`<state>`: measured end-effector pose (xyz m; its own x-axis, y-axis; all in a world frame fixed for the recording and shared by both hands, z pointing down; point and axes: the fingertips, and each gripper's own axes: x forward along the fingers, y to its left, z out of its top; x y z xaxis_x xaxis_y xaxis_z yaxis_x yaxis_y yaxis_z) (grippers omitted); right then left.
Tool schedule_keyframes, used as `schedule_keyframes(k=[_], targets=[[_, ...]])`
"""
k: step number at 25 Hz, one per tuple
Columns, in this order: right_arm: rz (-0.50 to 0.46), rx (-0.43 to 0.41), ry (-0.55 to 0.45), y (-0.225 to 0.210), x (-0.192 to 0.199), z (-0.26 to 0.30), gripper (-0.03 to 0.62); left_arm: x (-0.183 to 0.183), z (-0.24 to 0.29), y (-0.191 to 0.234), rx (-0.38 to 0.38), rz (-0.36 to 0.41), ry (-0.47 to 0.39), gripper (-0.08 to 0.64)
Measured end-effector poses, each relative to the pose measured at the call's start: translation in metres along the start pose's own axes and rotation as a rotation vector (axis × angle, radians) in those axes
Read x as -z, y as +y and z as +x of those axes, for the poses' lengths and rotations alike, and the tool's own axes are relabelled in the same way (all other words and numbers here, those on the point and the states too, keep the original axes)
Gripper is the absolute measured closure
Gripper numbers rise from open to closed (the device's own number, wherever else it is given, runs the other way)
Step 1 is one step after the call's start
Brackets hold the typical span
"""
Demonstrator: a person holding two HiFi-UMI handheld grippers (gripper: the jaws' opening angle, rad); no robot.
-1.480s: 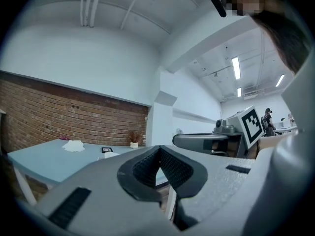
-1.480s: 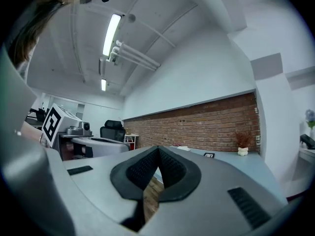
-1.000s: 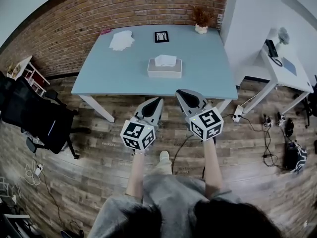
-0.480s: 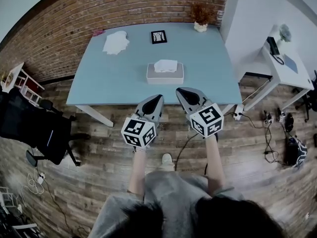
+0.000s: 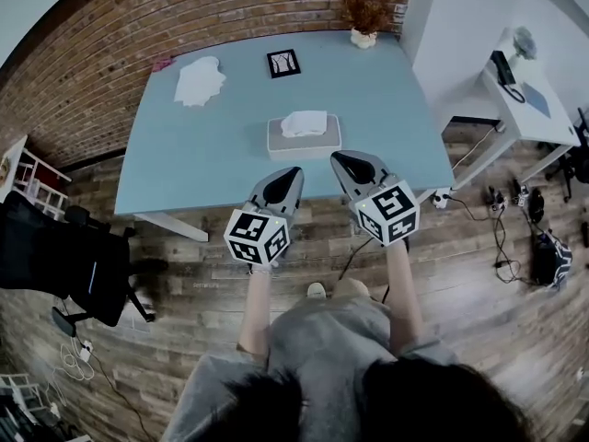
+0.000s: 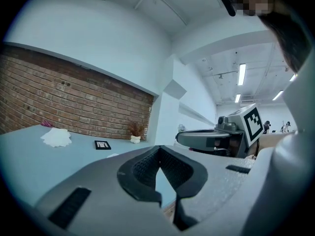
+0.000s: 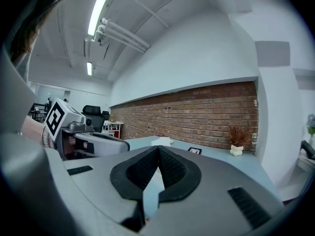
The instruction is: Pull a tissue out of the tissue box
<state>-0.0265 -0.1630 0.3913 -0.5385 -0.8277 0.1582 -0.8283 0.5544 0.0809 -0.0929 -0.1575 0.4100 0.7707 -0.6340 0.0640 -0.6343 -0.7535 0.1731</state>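
Observation:
A grey tissue box with a white tissue sticking out of its top sits near the front middle of the blue table. Both grippers hover side by side at the table's near edge, short of the box. My left gripper is shut and holds nothing; its tips meet in the left gripper view. My right gripper is shut and empty too, tips together in the right gripper view. The box is hidden behind the jaws in both gripper views.
A pile of white tissues lies at the table's far left, a small black picture frame at the back middle, a potted dry plant at the back right. A black office chair stands left; a white side desk right. A brick wall runs behind the table.
Both grippers have moved forward toward the table, from over the wooden floor to the table's near edge. Both stayed shut.

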Motion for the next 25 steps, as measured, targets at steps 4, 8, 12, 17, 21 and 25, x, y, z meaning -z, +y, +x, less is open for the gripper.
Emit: schedule_keyframes(k=[4, 8, 12, 17, 21, 25], targets=[[0.004, 0.009, 0.016, -0.011, 0.003, 0.008, 0.594, 0.004, 0.011, 0.006, 0.009, -0.009, 0.014, 0.557], [-0.003, -0.001, 0.03, -0.019, 0.005, 0.019, 0.594, 0.006, 0.021, 0.015, 0.001, -0.022, 0.024, 0.557], [-0.01, -0.025, 0.056, -0.031, 0.01, 0.031, 0.594, 0.01, 0.031, 0.024, -0.022, -0.039, 0.034, 0.557], [-0.006, -0.067, 0.087, -0.051, 0.017, 0.048, 0.594, 0.014, 0.048, 0.034, -0.057, -0.06, 0.042, 0.557], [-0.006, -0.145, 0.117, -0.06, 0.026, 0.064, 0.592, 0.019, 0.063, 0.043, -0.104, -0.083, 0.043, 0.557], [-0.018, -0.201, 0.136, -0.074, 0.032, 0.078, 0.592, 0.021, 0.08, 0.051, -0.154, -0.096, 0.037, 0.557]])
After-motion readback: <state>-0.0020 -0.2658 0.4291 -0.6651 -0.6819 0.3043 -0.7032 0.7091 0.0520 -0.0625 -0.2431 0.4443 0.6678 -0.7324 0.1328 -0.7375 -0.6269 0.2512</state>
